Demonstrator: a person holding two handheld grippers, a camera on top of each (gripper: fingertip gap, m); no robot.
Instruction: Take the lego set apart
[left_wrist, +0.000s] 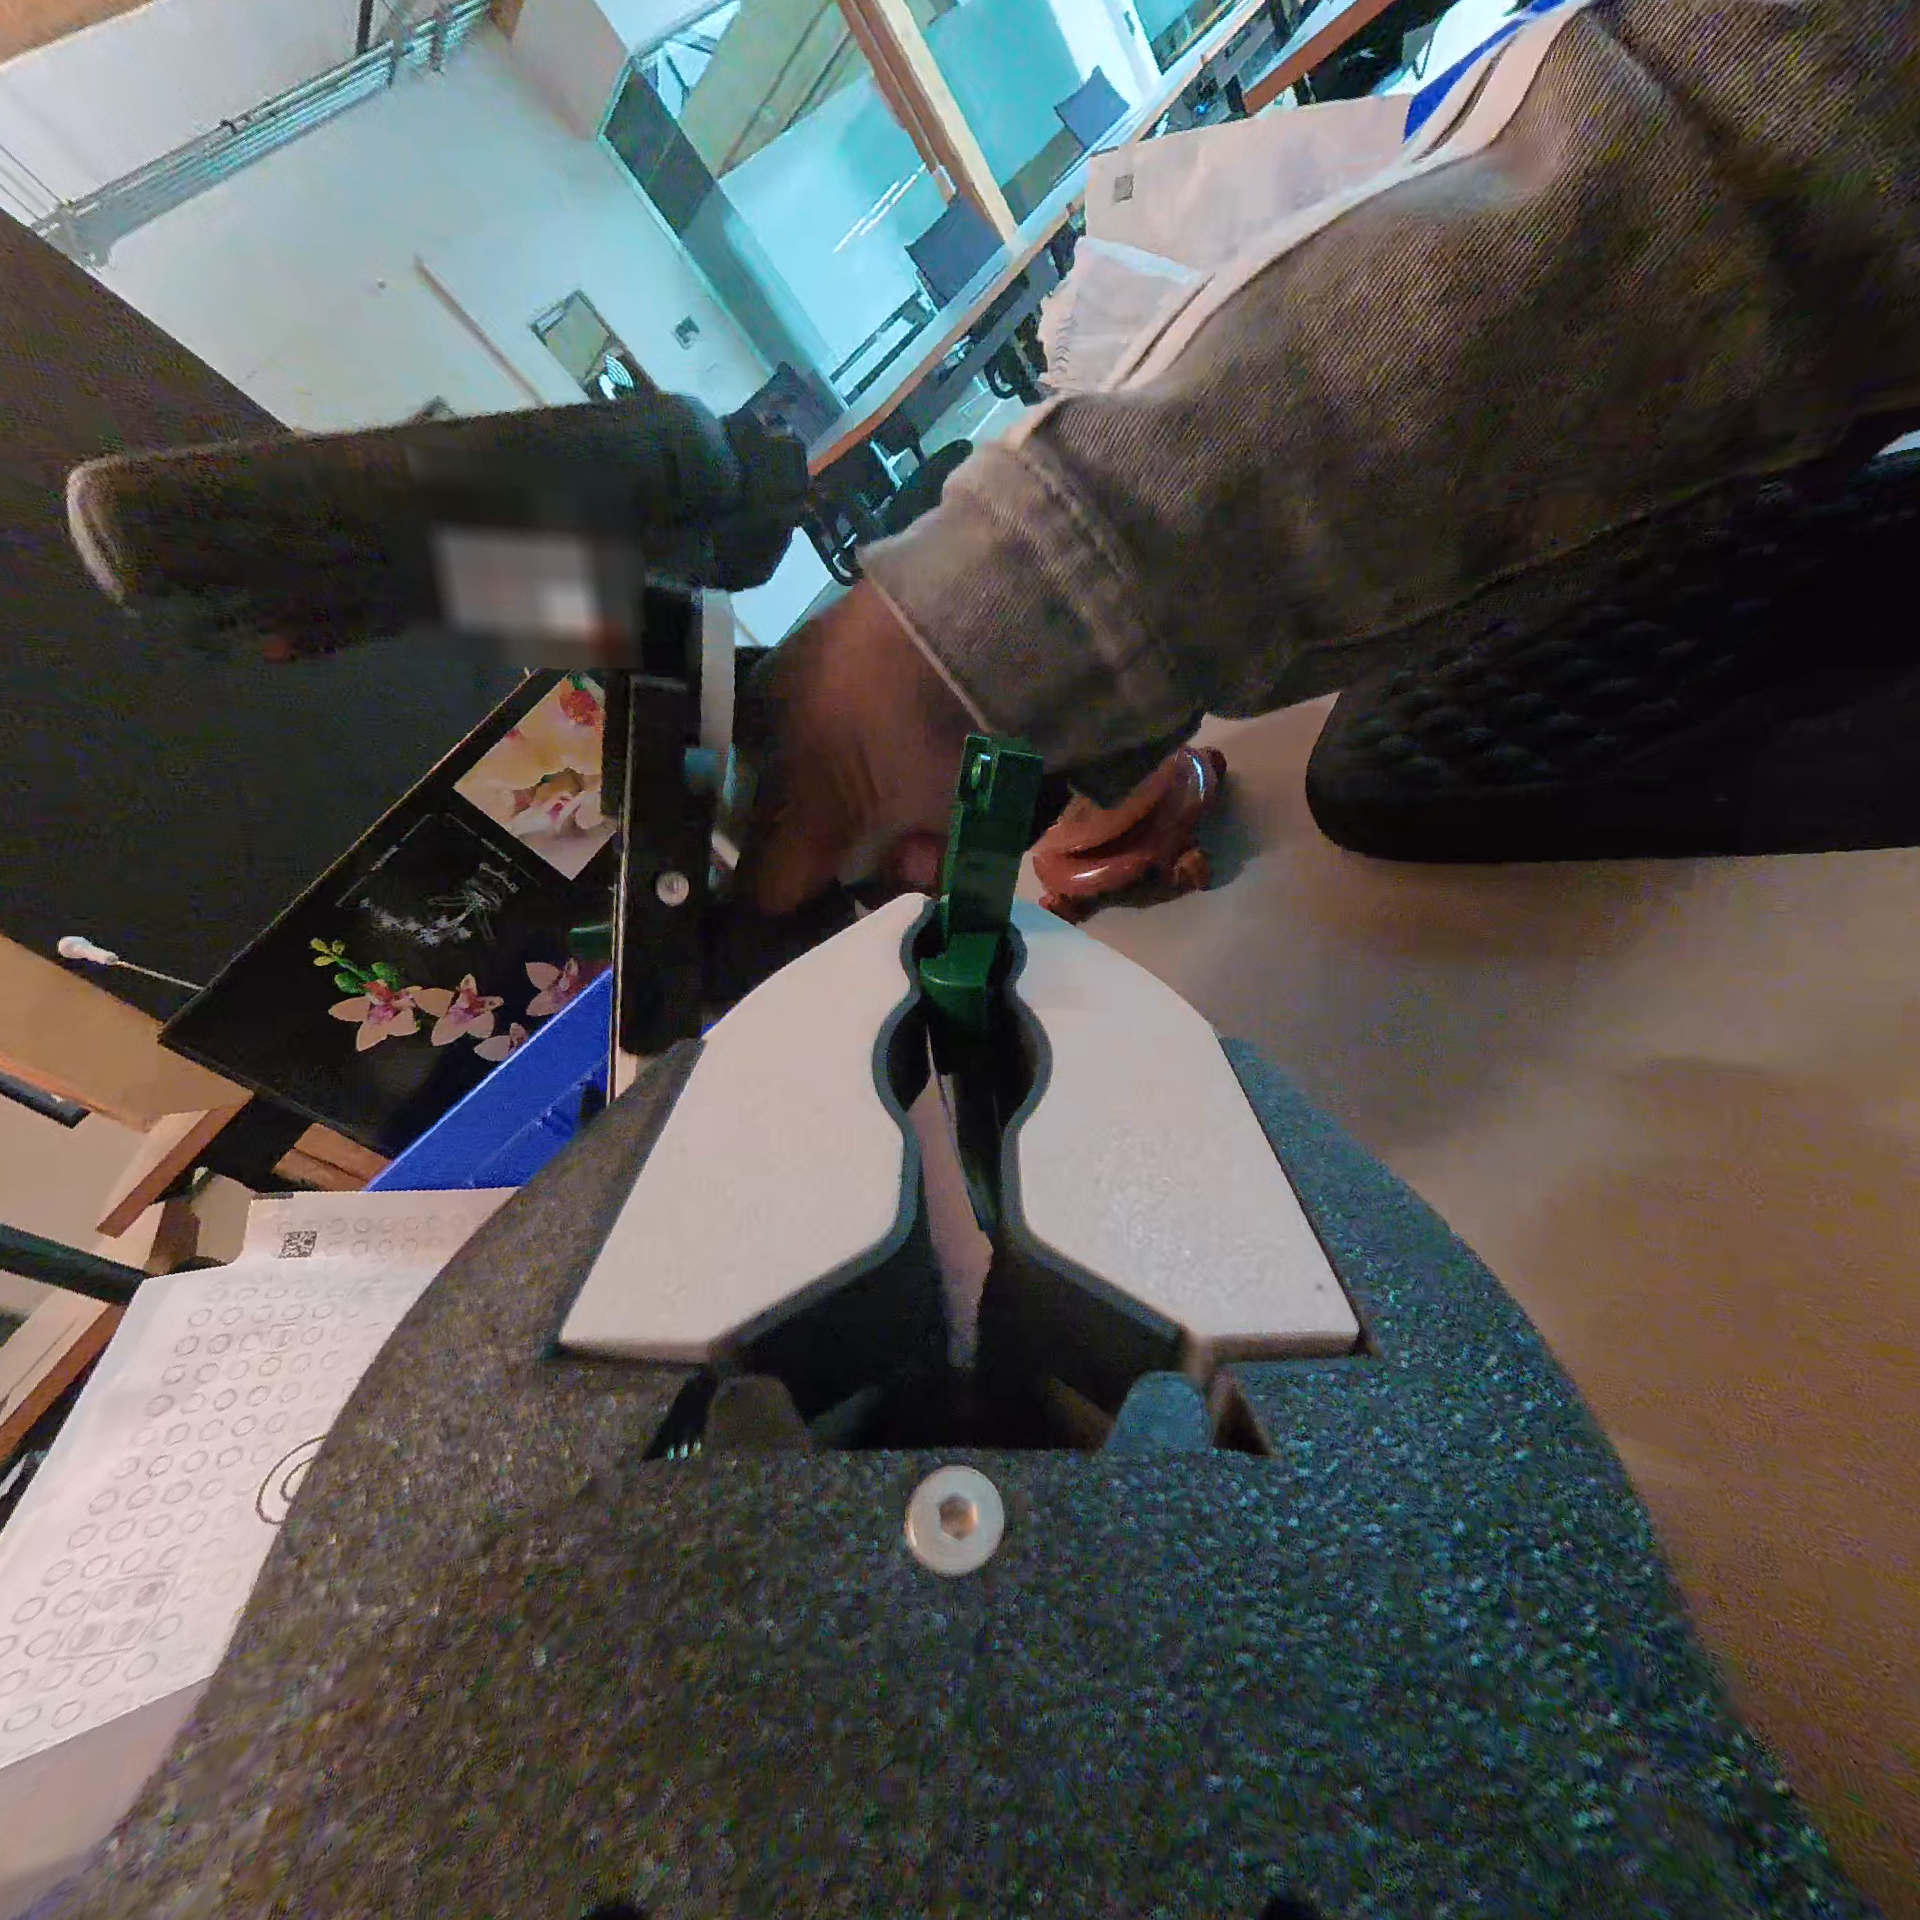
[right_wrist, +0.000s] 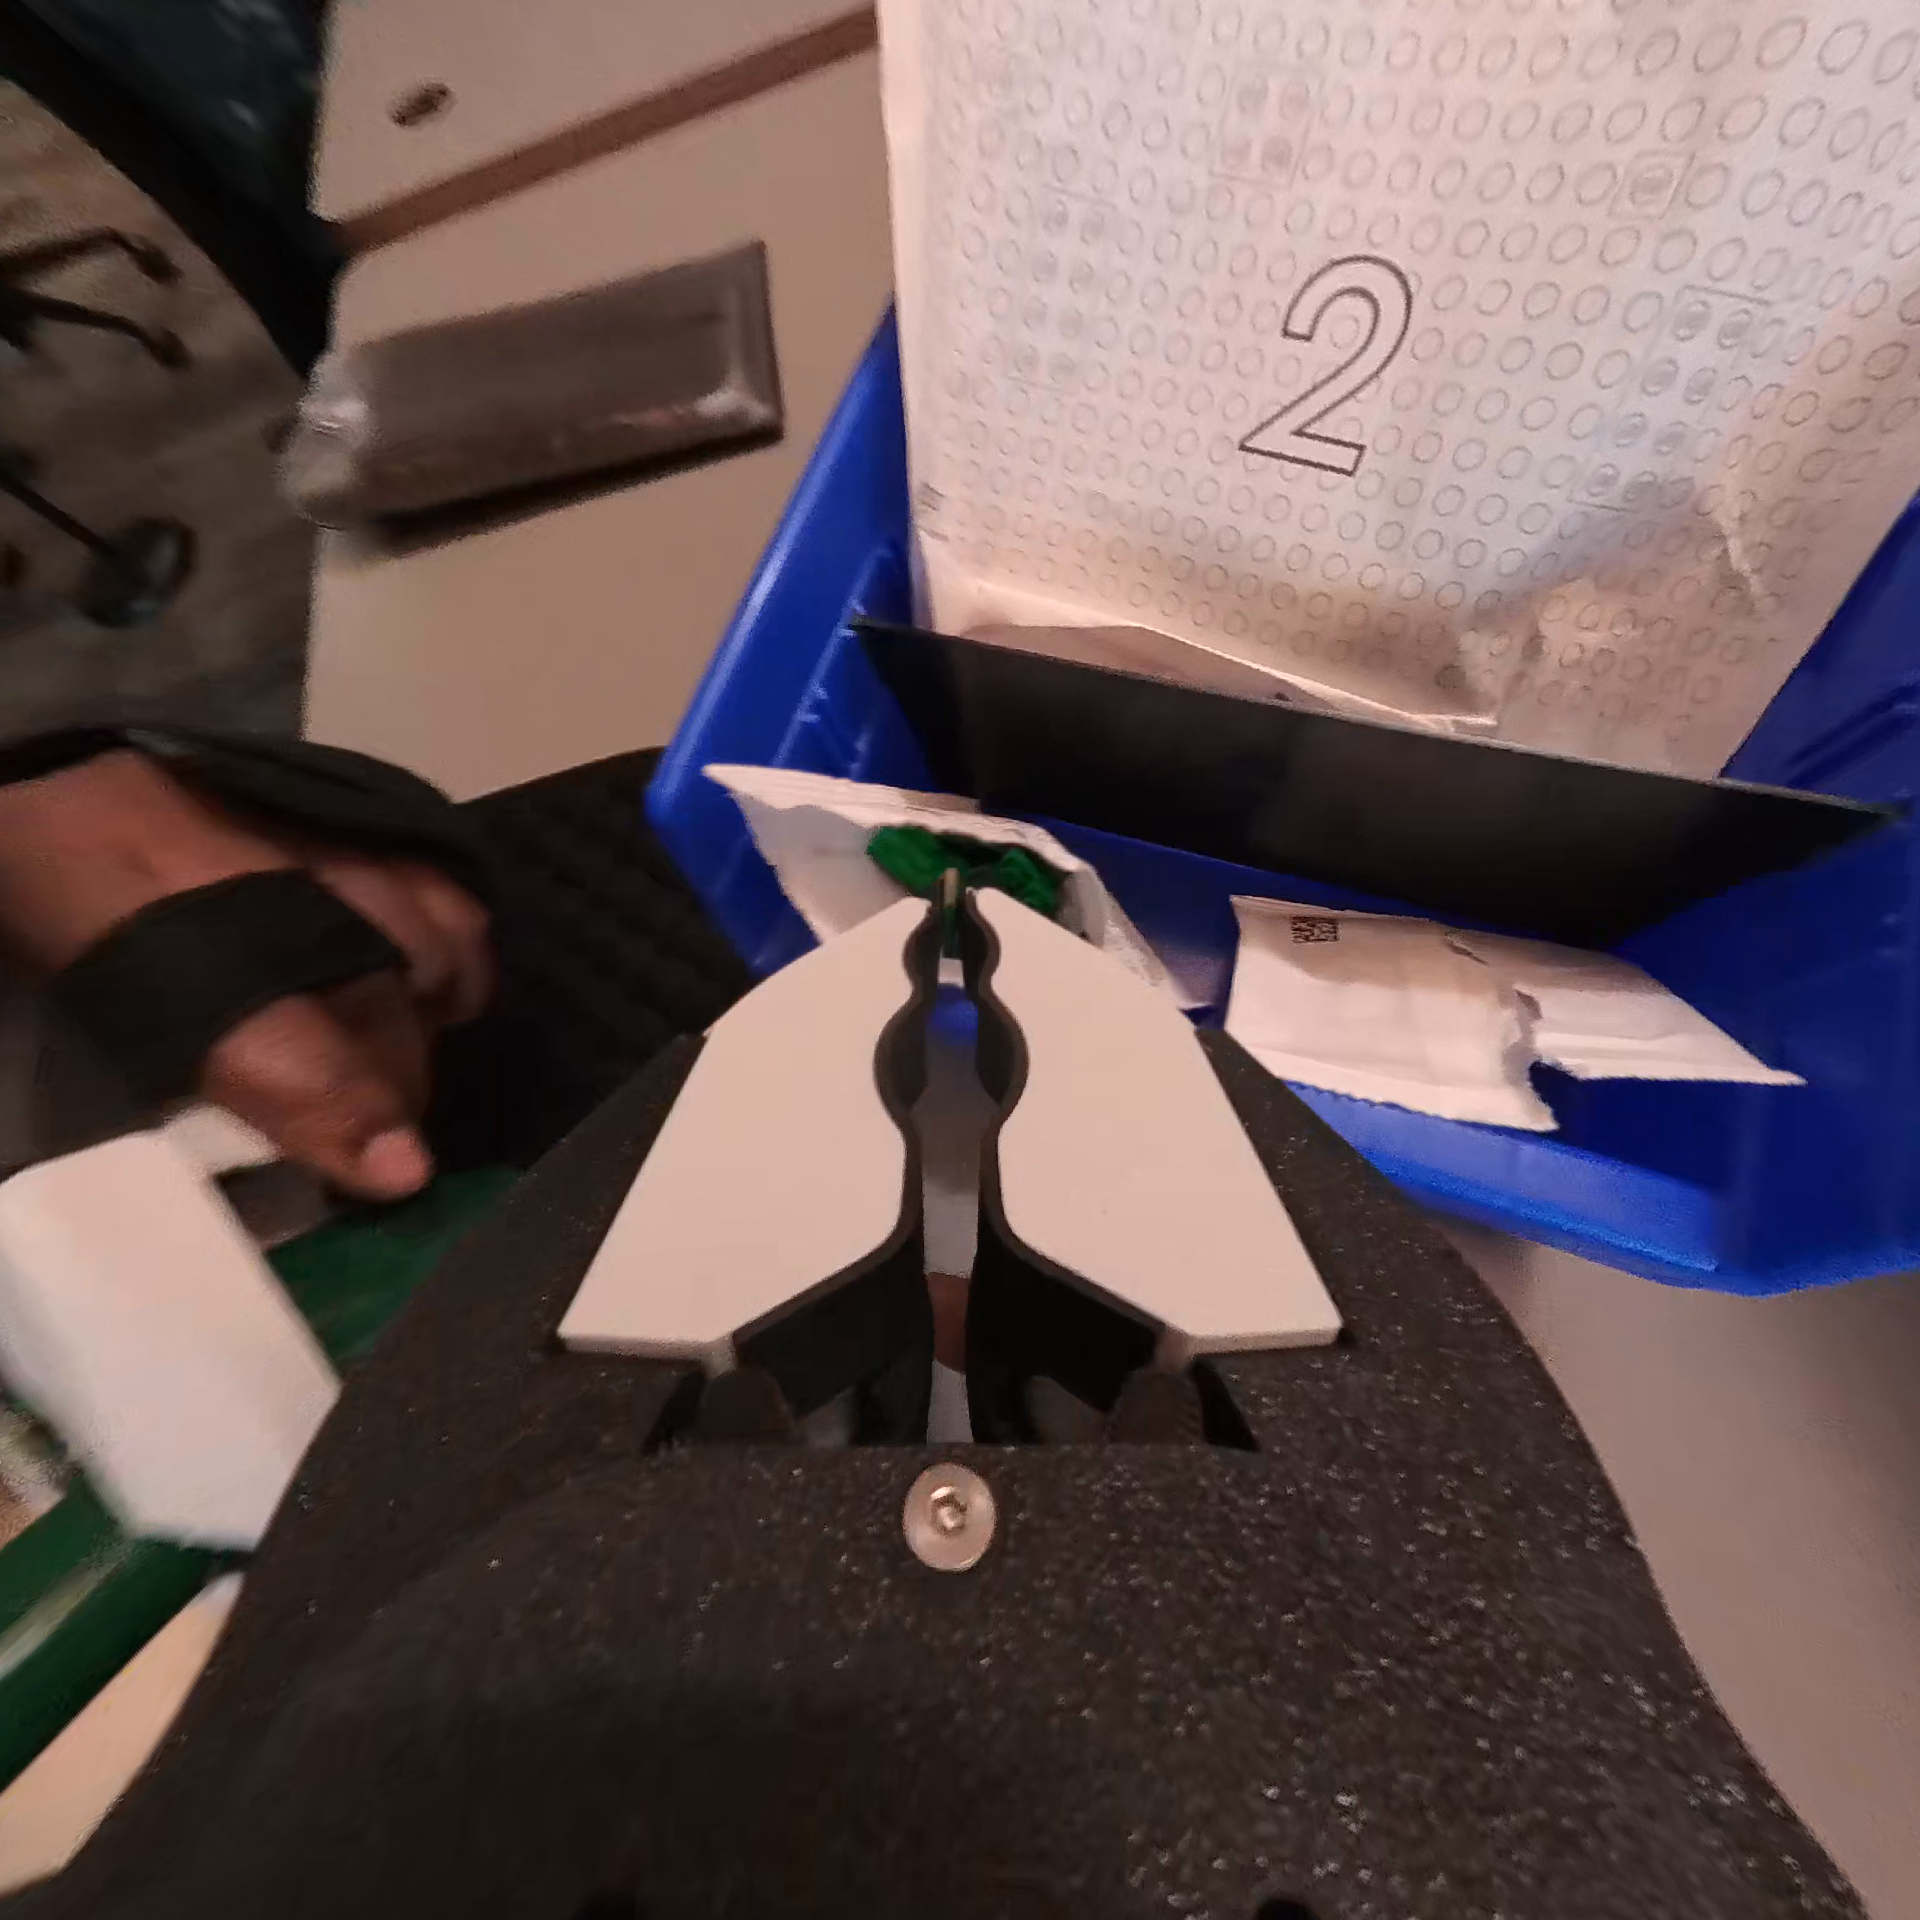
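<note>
- Looks like an office / lab workroom, not a home.
- Glass partition walls (left_wrist: 831, 187) w/ wood frames in the bkgd.
- Long rows of desks (left_wrist: 935, 322) w/ dark monitors (left_wrist: 951, 249) & office chairs (left_wrist: 914, 478) behind.
- Metal conduit (left_wrist: 260, 114) running along plain white wall.
- Blue plastic parts bin (right_wrist: 1558, 1195) on beige table (left_wrist: 1558, 1143), holding paper bags (right_wrist: 1351, 312) – work setup.

Green lego stem (left_wrist: 977, 831), blue bin (right_wrist: 1558, 1174), circle-patterned white bag (right_wrist: 1403, 364)
</note>
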